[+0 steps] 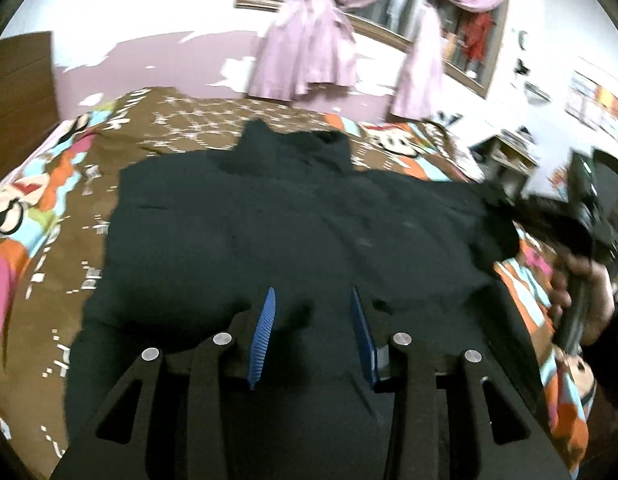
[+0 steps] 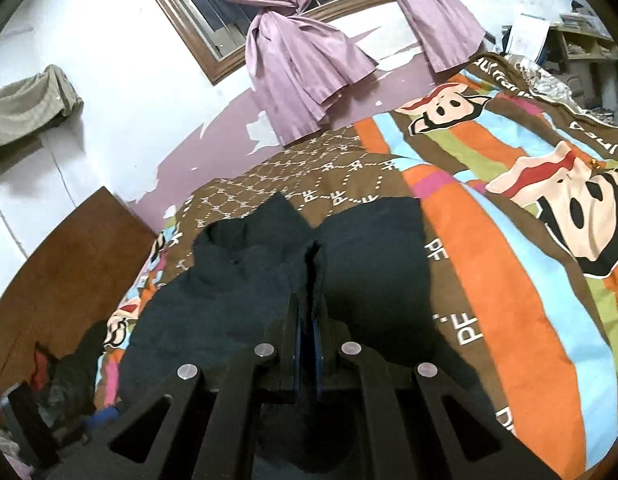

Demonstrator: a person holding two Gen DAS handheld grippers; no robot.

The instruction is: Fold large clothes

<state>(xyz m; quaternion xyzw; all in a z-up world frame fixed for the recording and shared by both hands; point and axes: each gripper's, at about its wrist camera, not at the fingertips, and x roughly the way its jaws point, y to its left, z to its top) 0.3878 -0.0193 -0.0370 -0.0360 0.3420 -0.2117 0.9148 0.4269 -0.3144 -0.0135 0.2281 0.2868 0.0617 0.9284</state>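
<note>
A large dark navy garment (image 1: 289, 224) lies spread on the bed, collar toward the far wall. My left gripper (image 1: 315, 300) is open, its blue pads (image 1: 265, 332) wide apart just above the garment's near part, holding nothing. In the right wrist view my right gripper (image 2: 307, 300) is shut on a raised fold of the dark garment (image 2: 237, 288), which is pinched between the blue pads (image 2: 297, 340) and lifted off the bed. The right gripper and the hand that holds it also show, blurred, at the right edge of the left wrist view (image 1: 585, 216).
The bed carries a colourful cartoon-print blanket (image 2: 509, 240) in brown, orange and blue. A wooden headboard (image 2: 65, 272) stands at the left. Pink curtains (image 2: 293, 68) hang at the window on the far wall. Clutter and shelves (image 1: 509, 152) sit beyond the bed's right side.
</note>
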